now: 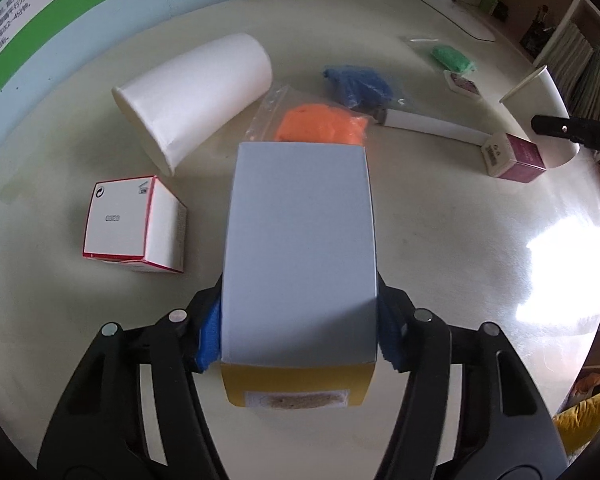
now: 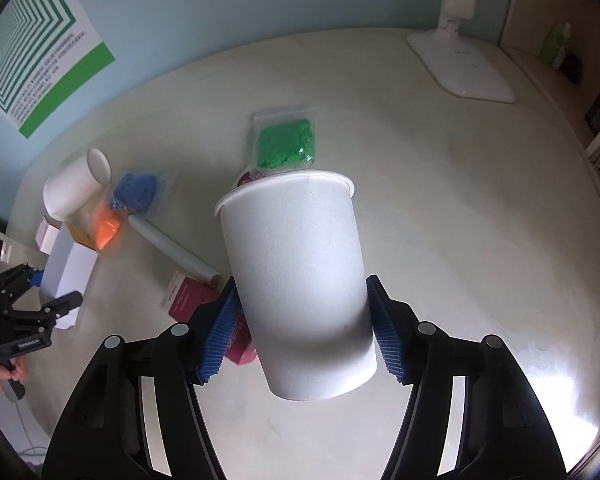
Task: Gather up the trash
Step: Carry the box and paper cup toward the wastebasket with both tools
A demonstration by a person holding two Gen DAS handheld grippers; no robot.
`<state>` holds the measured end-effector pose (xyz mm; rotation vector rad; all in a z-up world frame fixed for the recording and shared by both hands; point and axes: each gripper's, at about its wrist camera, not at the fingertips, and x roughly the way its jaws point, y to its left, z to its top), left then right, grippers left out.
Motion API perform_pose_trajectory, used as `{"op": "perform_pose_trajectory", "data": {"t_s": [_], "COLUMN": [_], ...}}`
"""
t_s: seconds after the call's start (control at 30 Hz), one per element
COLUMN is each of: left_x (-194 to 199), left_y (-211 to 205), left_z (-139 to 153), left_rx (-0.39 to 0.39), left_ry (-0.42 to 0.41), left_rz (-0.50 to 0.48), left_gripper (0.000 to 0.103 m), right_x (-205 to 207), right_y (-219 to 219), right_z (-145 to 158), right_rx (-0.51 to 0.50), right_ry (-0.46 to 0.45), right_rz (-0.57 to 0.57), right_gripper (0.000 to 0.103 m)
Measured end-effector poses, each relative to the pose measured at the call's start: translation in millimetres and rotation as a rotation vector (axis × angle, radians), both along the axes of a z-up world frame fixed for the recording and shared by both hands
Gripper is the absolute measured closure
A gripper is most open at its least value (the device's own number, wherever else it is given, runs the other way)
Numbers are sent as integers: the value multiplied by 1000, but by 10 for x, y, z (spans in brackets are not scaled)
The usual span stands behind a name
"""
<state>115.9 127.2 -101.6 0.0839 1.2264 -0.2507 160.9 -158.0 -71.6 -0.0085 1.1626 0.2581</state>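
Note:
My left gripper [image 1: 300, 328] is shut on a white box with a yellow end [image 1: 300, 248] and holds it over the table. My right gripper [image 2: 301, 328] is shut on an upright white paper cup [image 2: 300, 276], also seen in the left wrist view [image 1: 539, 92]. On the table lie a second white cup on its side [image 1: 196, 96], a red-edged white box [image 1: 134, 224], an orange bag [image 1: 319, 124], a blue bag [image 1: 357, 86], a green bag [image 2: 286, 142], a white tube [image 1: 431, 124] and a maroon box [image 1: 515, 156].
A white lamp base [image 2: 463, 64] stands at the table's far right. A green-and-white poster [image 2: 40, 56] hangs on the blue wall. Shelves with books [image 1: 571, 48] are beyond the table's right edge. A small pink packet [image 1: 463, 84] lies near the green bag.

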Motion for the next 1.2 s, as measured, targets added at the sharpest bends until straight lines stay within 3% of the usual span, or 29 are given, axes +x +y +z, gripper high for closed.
{"op": "perform_pose_trajectory", "data": {"t_s": [0.23, 0.57, 0.93, 1.2], "left_x": [-63, -346, -813, -1400], "left_y": [-115, -778, -1769, -2698], "left_z": [204, 537, 658, 686], "left_rx": [-1, 4, -16, -31], "left_ry": [-48, -113, -140, -135], "left_rz": [-56, -209, -439, -663], "left_gripper": [44, 44, 44, 44], "right_x": [-278, -1001, -2203, -3252], "right_y": [-225, -690, -1347, -1893], "right_z": [240, 416, 577, 549], "right_rx": [9, 31, 32, 56], "right_ry": [-51, -90, -115, -111], "right_rz": [-42, -148, -306, -497], "right_gripper": [40, 40, 40, 40]}}
